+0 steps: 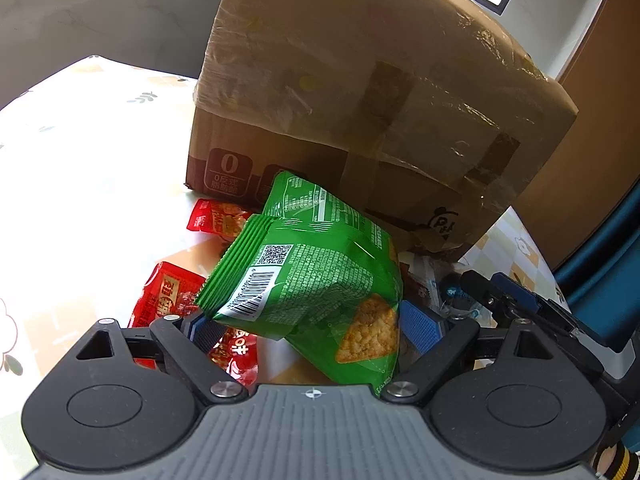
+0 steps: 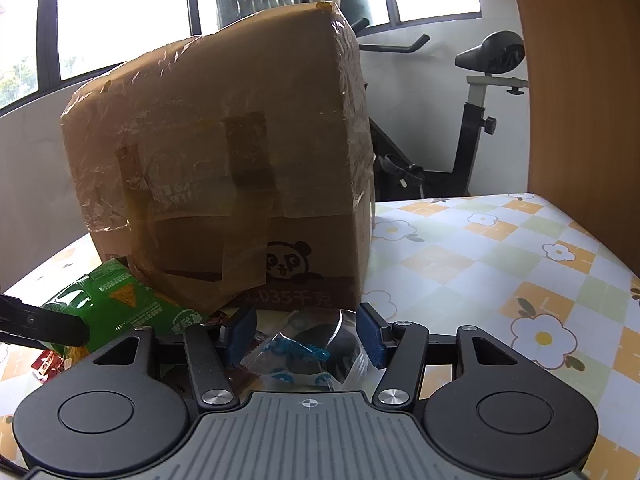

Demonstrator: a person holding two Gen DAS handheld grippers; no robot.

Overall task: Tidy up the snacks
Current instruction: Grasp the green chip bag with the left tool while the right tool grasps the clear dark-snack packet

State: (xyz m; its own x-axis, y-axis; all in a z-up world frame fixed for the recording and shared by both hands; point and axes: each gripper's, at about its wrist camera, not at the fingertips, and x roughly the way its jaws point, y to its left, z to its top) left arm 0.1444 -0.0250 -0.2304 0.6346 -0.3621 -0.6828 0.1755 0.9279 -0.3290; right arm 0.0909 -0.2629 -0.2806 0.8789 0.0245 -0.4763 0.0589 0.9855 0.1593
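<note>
A green chip bag leans tilted against the foot of a taped cardboard box. It lies between the blue pads of my left gripper, which stands wide open around it. Two red snack packets lie on the table under and left of the bag. My right gripper is shut on a clear packet with blue print and a dark round snack inside. It hovers close in front of the box. The green bag and one left finger show at the far left of the right wrist view.
The table wears a flowered checked cloth. The tall box fills the middle. An exercise bike stands behind the table by the windows, and a wooden panel rises at the right. A sleeve cuff shows at the lower right.
</note>
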